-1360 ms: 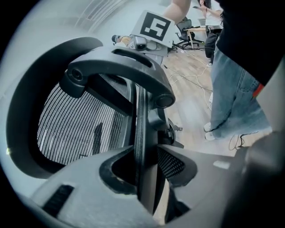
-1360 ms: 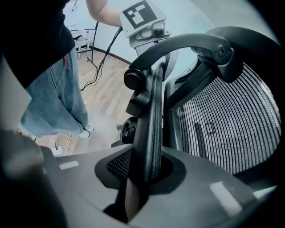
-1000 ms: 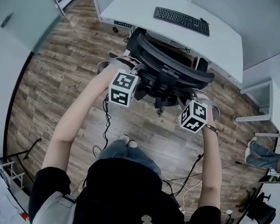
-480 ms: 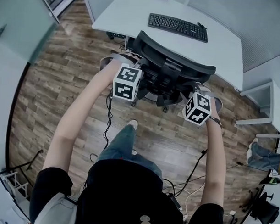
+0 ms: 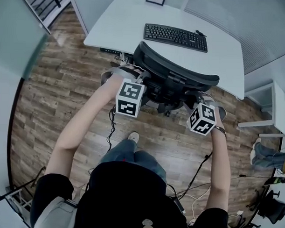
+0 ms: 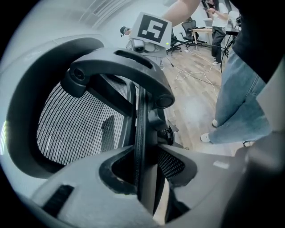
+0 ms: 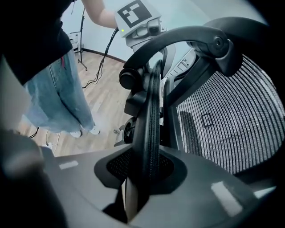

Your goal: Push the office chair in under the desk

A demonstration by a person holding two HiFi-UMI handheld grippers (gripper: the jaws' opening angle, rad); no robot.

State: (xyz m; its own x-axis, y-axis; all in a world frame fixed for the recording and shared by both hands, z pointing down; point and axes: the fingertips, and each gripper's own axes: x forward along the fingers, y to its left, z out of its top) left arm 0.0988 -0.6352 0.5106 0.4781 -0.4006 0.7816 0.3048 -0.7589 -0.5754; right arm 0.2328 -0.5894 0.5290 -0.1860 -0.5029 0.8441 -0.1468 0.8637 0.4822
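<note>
My left gripper (image 6: 142, 178) is clamped on the left rim of the office chair (image 5: 176, 72) backrest, with the black frame edge running straight up between its jaws. My right gripper (image 7: 144, 178) pinches the opposite rim the same way. The backrest top meets the near edge of the desk (image 5: 129, 22), just below the keyboard (image 5: 175, 37), which lies near the worktop's middle. Bare wood floor (image 5: 59, 85) lies open to the left of the chair, and cables (image 5: 109, 128) trail on it by my feet. From the head view the backrest hides the seat and base, and the marker cubes cover both sets of jaw tips.
</note>
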